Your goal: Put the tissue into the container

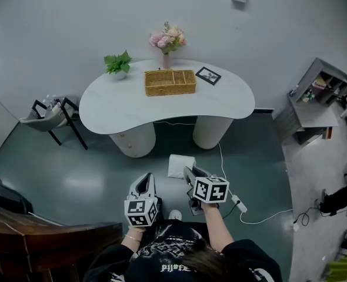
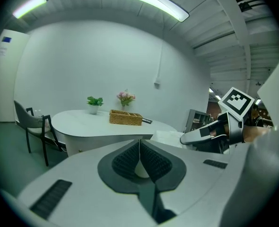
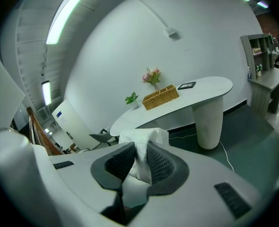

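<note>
Flagging slip risk: right gripper (image 1: 189, 174) is pinching only a fold of the tissue (image 3: 140, 145), well apart from the wicker basket (image 1: 170, 82) on the table (image 1: 114, 107), so it may slide out en route; left gripper (image 2: 140, 157) is clenched empty.

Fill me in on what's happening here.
A person stands back from the white table with a gripper in each hand. The right gripper is clamped on a white tissue, held in the air in front of them. The left gripper is shut with nothing in it. The wicker basket sits on the table, between a potted plant and a picture frame, and the tissue has not reached it yet.
</note>
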{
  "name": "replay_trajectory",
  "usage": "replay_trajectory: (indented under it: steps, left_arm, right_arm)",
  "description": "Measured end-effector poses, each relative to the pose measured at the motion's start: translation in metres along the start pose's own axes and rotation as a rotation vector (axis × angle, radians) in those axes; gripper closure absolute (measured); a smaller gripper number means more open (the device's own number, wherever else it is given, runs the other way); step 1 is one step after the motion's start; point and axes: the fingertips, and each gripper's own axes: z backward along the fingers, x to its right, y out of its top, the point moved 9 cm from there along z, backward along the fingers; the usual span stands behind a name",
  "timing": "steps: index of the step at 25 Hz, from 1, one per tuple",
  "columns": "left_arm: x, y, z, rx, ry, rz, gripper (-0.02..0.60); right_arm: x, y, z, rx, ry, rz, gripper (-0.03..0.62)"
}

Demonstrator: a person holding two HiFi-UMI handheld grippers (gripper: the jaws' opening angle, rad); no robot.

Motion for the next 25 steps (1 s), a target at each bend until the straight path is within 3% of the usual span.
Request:
replay_trajectory:
  steps: [12,25]
  left_arm:
    - [-0.041,0.021,-0.063,-0.016,-0.021,-0.022,0.555]
    - [-0.111,0.060,-0.140,-0.021,-0.048,-0.044,0.555]
  right_arm:
    - [0.009,0.039,-0.056,0.001,-0.036,0.003,0.491]
    - [-0.011,0.095,-0.141,0.022,-0.059,0.037,0.491]
